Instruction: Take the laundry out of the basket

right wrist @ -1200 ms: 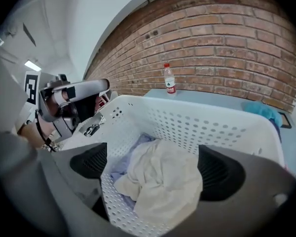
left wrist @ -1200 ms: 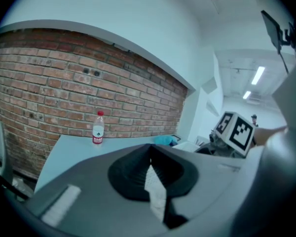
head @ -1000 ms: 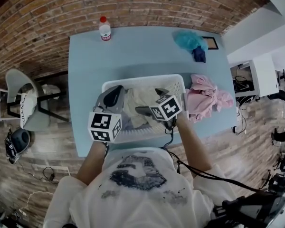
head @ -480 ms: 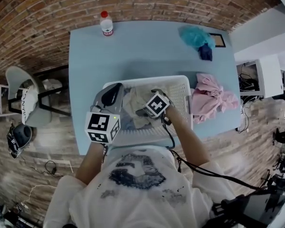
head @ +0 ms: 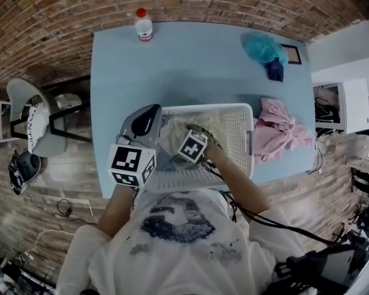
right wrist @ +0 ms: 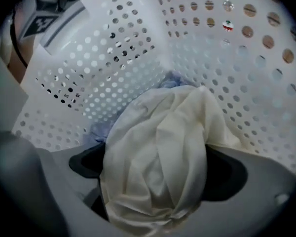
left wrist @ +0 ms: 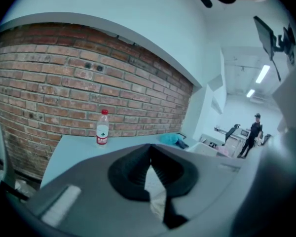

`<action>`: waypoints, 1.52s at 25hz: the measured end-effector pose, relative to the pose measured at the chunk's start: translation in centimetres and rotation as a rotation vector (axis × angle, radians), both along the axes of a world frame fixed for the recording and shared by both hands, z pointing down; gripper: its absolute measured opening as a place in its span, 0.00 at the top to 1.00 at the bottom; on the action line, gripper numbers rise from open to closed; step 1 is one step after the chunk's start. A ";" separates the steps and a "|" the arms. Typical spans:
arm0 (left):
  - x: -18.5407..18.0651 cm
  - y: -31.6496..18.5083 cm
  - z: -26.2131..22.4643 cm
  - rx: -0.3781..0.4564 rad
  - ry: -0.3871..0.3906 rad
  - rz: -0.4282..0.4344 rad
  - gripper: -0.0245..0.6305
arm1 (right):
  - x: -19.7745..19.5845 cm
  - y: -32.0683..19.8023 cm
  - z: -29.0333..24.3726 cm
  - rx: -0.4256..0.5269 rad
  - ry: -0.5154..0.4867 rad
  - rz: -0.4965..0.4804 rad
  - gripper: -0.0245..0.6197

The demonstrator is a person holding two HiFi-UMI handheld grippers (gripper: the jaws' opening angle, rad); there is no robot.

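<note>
Down inside the white laundry basket (head: 237, 110), the cream garment (right wrist: 158, 147) now bulges between the right gripper's (right wrist: 155, 181) wide jaws, which have just dropped in; closing looks next. Left gripper (left wrist: 149, 154) hovers alongside, jaws together, empty.

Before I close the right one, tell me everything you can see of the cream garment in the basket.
The cream garment is plain, thin, woven-looking cloth, crumpled into a soft heap of folds, with no print showing. It lies inside the white perforated basket, over a pale blue cloth that peeks out beside it. The right hand-held gripper points down onto it, jaws wide apart, the heap bulging between them.
</note>
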State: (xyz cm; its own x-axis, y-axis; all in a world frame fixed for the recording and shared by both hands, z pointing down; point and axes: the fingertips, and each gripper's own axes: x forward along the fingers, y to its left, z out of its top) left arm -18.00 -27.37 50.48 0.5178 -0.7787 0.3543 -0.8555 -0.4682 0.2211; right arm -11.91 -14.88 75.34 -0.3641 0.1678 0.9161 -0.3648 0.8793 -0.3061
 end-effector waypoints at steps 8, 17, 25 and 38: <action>-0.1 -0.7 0.0 -0.006 0.006 -0.002 0.98 | -0.1 0.0 1.5 0.083 0.062 -0.063 0.05; 0.1 -0.3 0.2 -0.010 -0.011 0.001 0.98 | 0.0 -0.1 1.9 0.094 0.080 -0.091 0.05; -0.3 0.7 0.4 -0.021 -0.014 -0.001 0.98 | 0.3 -0.4 1.3 0.085 0.090 -0.117 0.28; -1.0 1.7 -0.1 -0.016 -0.014 -0.011 0.98 | 0.3 0.4 0.3 -0.008 0.057 -0.075 0.71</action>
State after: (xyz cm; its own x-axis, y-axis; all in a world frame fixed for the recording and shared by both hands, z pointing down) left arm -18.98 -25.70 50.37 0.5043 -0.7783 0.3741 -0.8635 -0.4552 0.2170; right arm -11.64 -14.44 75.60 -0.2977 0.2006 0.9334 -0.3147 0.9024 -0.2943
